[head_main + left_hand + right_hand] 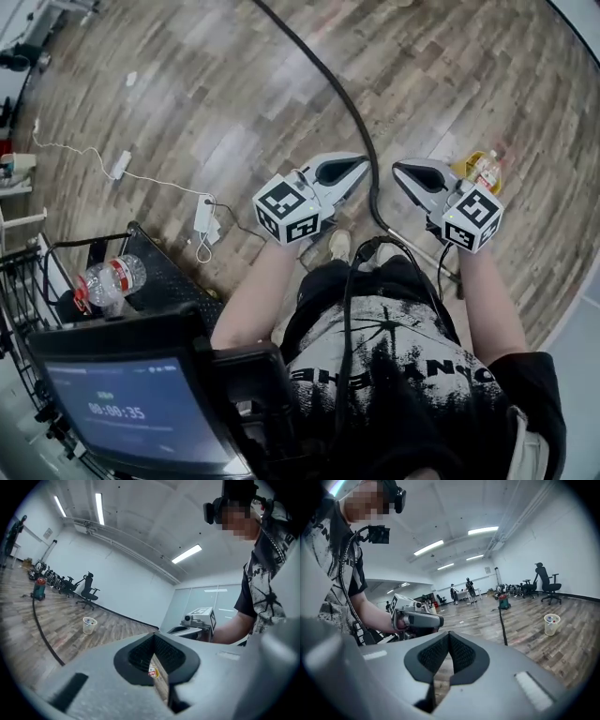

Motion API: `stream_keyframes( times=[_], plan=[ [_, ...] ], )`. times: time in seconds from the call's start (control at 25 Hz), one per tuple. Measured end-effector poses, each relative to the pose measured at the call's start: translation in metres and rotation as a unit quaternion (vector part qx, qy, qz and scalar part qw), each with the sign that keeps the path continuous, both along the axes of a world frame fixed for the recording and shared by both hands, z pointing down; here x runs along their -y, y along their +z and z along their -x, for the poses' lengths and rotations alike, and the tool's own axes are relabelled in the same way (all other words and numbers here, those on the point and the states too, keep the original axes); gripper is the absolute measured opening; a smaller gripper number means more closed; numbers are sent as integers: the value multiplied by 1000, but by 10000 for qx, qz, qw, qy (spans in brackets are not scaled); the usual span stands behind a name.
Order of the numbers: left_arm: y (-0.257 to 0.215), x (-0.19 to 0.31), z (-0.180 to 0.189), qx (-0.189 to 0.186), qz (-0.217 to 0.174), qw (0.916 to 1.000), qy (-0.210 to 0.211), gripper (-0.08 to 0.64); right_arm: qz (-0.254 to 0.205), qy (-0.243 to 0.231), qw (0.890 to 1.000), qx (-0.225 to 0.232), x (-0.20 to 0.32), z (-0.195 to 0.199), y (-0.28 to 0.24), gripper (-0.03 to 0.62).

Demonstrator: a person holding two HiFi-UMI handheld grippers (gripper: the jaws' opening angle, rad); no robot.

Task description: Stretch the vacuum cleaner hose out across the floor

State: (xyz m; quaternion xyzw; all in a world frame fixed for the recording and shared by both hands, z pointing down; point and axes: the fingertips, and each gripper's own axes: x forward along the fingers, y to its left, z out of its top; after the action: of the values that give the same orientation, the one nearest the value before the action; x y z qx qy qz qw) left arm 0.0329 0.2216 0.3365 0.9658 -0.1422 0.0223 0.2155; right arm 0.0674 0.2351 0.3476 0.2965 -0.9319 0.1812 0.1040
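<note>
Hovering: left gripper (360, 165) jaws together, empty | right gripper (399, 169) same | hose (323, 67) runs across open floor (187, 75)

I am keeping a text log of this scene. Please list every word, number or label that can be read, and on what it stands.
"00:00:35": on the screen; the small line above it is too small to read.
Shirt print: large letters, upside down and cut off, unreadable.
Left bottle label: too small to read.
Right bottle label: too small to read.
</note>
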Motion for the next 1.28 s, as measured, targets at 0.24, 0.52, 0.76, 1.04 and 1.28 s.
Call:
stream_keyframes(
  times=[0.24,0.52,0.76,1.04,1.28],
  plan=[
    [-42,-10,-8,163,-290,9977,-587,-3,-208,-572,9979,202,-9,-16,-39,8],
    [-76,-27,-14,227,-637,9931,-955,-3,-633,-832,9939,359,-20,-36,-73,8],
    [-95,-53,-29,194,-834,9902,-1102,-3,-981,-943,9895,492,-42,-43,-105,8],
    [-116,-100,-49,190,-1102,9856,-1271,-2,-1218,-1015,9850,681,-85,-65,-126,8],
    [-116,-128,-68,194,-1147,9856,-1229,-2,-1454,-1030,9827,499,-107,-79,-128,8]
  ],
)
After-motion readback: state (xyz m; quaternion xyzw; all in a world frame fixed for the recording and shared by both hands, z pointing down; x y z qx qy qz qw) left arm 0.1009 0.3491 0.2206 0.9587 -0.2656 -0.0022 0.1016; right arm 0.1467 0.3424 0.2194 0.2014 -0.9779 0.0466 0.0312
